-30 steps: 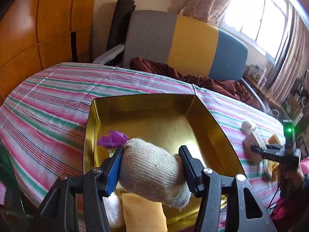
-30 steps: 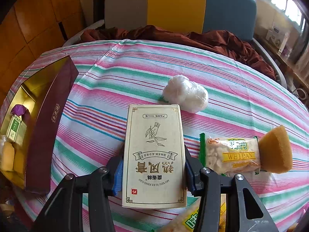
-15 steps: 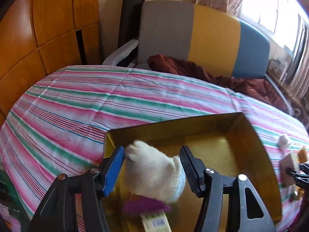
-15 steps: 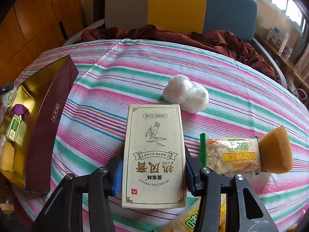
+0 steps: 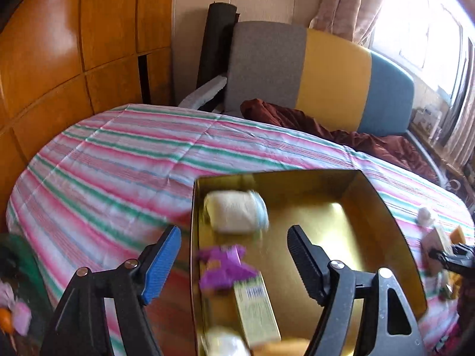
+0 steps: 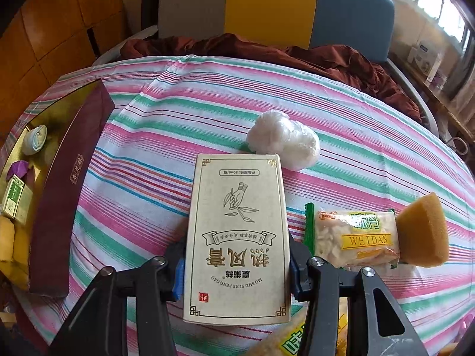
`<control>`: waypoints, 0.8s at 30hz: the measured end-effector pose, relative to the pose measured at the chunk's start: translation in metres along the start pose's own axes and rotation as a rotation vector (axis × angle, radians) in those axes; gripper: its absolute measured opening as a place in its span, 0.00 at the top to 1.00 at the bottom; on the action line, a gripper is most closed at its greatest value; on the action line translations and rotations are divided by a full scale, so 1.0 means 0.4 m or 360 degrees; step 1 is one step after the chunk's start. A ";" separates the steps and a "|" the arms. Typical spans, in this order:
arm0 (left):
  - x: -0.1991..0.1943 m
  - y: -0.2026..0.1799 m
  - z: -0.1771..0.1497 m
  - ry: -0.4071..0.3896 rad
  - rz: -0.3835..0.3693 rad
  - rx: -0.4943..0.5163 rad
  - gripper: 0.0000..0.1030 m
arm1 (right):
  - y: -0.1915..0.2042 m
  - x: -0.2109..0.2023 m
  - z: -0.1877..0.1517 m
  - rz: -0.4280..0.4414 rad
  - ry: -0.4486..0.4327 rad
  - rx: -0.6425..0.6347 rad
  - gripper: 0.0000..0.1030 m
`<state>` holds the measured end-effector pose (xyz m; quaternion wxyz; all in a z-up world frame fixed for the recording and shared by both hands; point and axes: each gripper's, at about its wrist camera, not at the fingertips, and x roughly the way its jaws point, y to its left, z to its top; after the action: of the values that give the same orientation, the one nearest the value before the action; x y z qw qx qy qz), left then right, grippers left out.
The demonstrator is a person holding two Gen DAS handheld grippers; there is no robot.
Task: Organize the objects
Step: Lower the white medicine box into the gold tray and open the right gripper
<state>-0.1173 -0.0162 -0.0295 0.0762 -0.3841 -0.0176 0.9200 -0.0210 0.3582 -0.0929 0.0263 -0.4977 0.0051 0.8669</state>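
A rolled white sock (image 5: 234, 212) lies loose in the far left corner of the gold-lined box (image 5: 394, 231), blurred in the left wrist view. My left gripper (image 5: 234, 255) hangs over the box's near left side, its jaws opening with nothing between them. Below it lie a purple wrapper (image 5: 225, 270) and a small green carton (image 5: 255, 308). In the right wrist view my right gripper (image 6: 234, 270) is shut on a cream carton with gold print (image 6: 237, 237), resting on the striped cloth. The box (image 6: 63, 178), with the sock (image 6: 35, 139) inside, sits at the left.
On the striped bedspread (image 6: 356, 136) lie a white crumpled bag (image 6: 283, 139), a WEIDAN snack packet (image 6: 353, 237), a yellow sponge wedge (image 6: 424, 234) and another snack pack (image 6: 297, 341). A brown blanket (image 6: 326, 59) and a grey, yellow and blue headboard (image 5: 326, 74) stand behind.
The left gripper let go of the white sock, which dropped into the box's far corner, and its jaws spread wide as it pulled back. The right gripper and its carton stayed still.
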 end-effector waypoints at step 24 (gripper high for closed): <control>-0.120 0.118 -0.133 -0.0015 -0.0070 -0.0241 0.29 | 0.697 -0.013 0.167 0.0524 0.0066 -0.0204 0.49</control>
<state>-0.0525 -0.0715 -0.0375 0.0668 -0.3839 -0.0960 0.9159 -0.0902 0.0821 -0.0597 -0.1477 -0.5085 0.0318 0.8477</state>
